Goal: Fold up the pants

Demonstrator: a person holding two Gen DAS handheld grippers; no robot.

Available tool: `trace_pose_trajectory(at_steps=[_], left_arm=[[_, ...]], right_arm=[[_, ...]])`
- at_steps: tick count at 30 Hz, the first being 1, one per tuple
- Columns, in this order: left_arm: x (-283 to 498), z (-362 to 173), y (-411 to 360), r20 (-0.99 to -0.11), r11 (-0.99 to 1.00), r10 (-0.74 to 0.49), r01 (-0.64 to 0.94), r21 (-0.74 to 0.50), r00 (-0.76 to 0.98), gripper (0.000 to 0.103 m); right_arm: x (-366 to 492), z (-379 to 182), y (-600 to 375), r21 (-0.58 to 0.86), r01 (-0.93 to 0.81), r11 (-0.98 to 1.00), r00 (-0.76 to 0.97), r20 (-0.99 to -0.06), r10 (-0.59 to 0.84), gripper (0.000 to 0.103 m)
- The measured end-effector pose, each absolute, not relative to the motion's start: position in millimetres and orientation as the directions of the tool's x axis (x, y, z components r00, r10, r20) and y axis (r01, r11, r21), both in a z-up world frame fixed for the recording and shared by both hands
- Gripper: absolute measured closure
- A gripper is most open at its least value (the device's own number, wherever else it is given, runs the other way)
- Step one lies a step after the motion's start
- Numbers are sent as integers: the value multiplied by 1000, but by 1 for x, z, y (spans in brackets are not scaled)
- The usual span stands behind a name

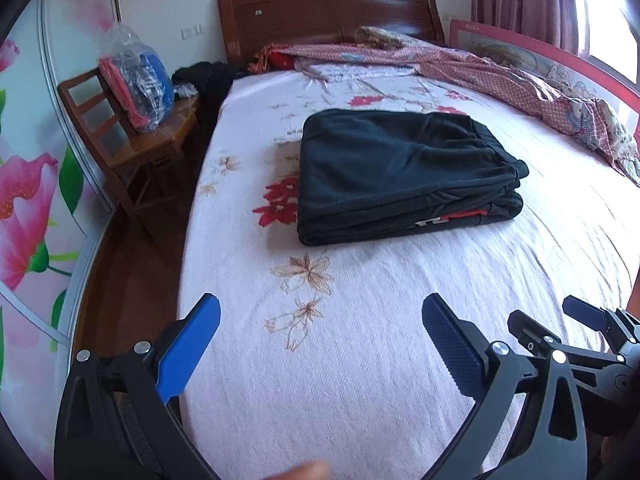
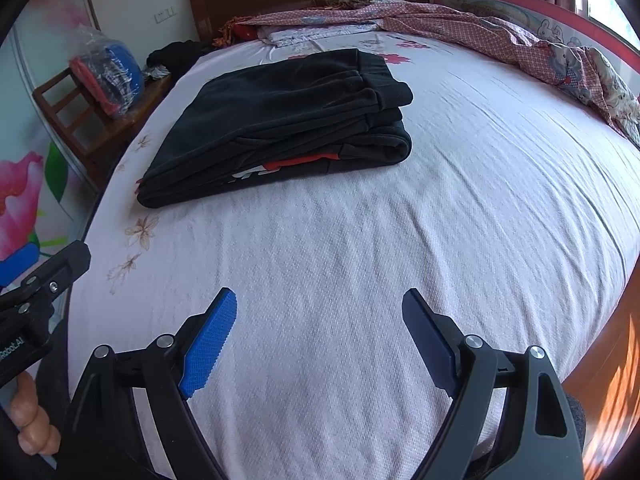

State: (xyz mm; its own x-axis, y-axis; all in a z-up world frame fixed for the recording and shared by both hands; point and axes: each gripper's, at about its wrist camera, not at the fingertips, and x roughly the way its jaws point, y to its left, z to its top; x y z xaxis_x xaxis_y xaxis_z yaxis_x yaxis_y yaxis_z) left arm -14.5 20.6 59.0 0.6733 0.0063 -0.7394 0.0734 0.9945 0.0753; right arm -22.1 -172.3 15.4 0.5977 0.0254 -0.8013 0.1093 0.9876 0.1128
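Folding judged complete: pants (image 1: pixel 404 176) stacked compact on bed (image 1: pixel 360 360), at 12 o'clock. Left gripper (image 1: pixel 320 344) and right gripper (image 2: pixel 320 336) spread wide, empty. Next: withdraw, or square edges.

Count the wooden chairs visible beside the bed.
1: a wooden chair stands left of the bed, near the headboard, holding a plastic bag of clothes. Others may be outside view.

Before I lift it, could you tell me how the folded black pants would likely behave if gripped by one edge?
The pants look like soft, thick fabric, so they would probably droop. The stacked layers sit loose, so the fold may open. On the textured sheet a push would likely bunch them, not slide them.
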Motion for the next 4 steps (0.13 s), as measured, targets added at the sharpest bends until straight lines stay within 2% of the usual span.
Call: trace_pose_trajectory(at_steps=[4], left_arm=[[2, 39, 31, -814, 993, -103, 105, -52, 571, 2]], right_arm=[[-21, 15, -180, 97, 144, 985, 602, -799, -9, 19]])
